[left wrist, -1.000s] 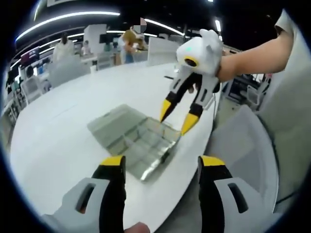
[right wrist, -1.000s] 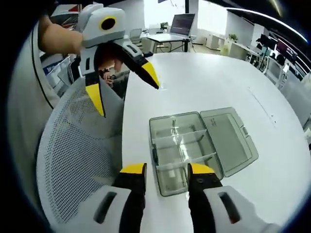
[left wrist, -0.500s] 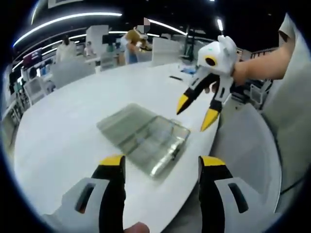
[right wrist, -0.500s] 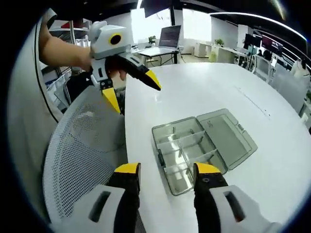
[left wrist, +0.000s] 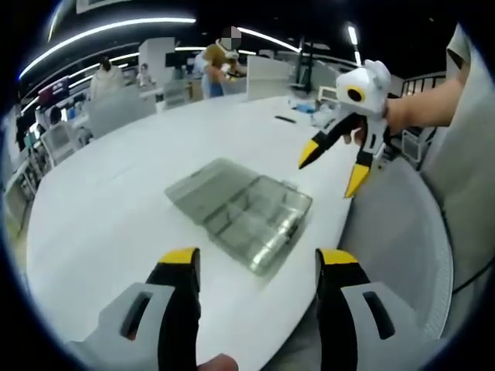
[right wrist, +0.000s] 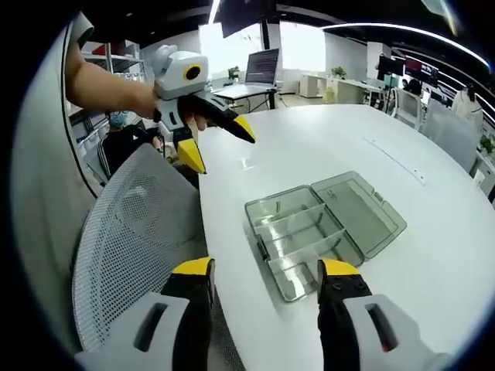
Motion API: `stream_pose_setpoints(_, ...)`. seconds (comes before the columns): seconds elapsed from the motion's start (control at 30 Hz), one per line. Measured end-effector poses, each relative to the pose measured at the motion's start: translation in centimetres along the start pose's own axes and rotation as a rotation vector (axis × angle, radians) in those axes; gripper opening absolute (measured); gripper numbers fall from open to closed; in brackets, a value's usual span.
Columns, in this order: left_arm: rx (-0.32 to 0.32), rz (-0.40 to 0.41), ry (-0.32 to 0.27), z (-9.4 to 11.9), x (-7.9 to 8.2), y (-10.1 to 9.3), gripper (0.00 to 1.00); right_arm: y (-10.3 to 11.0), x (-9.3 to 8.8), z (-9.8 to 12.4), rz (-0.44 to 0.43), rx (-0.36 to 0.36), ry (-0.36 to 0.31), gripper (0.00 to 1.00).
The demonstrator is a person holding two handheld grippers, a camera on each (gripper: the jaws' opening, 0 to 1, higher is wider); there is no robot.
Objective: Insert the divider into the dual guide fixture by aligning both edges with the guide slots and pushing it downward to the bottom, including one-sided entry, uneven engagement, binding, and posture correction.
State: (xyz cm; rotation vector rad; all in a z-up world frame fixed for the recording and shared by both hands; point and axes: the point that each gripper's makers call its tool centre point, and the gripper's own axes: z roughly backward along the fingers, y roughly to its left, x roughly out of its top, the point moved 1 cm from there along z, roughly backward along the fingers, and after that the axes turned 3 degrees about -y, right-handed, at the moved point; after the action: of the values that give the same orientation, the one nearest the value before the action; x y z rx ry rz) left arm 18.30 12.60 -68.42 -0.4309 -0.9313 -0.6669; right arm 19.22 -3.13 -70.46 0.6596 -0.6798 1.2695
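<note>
A clear grey compartment box point(right wrist: 305, 236) lies on the white table point(right wrist: 309, 147) with its lid point(right wrist: 362, 210) folded open flat beside it. Two clear dividers point(right wrist: 292, 222) stand across its tray. In the left gripper view the same box point(left wrist: 241, 210) lies ahead of my left gripper point(left wrist: 257, 263), whose jaws are open and hold nothing. My right gripper point(left wrist: 334, 168) hangs open in the air to the right of the box, off the table's edge. In the right gripper view my right gripper point(right wrist: 265, 270) is open just short of the box, and the left gripper point(right wrist: 219, 145) hovers open at the upper left.
A white mesh chair point(right wrist: 131, 232) stands at the table's near edge, seen also as the chair point(left wrist: 402, 232) under my right arm. Desks, a monitor point(right wrist: 263, 66) and people point(left wrist: 104, 73) are far behind. The table around the box is bare.
Both grippers have drawn back from the box, which now looks smaller and further away. The right gripper has moved from over the box's corner to beyond the table's edge. Both stay open.
</note>
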Motion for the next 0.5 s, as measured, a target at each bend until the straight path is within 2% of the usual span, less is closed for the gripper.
stream_pose_setpoints(0.5,0.034,-0.022,0.051,0.9,-1.6,2.4,0.58,0.5,-1.4,1.2,-0.035,-0.024,-0.010,0.56)
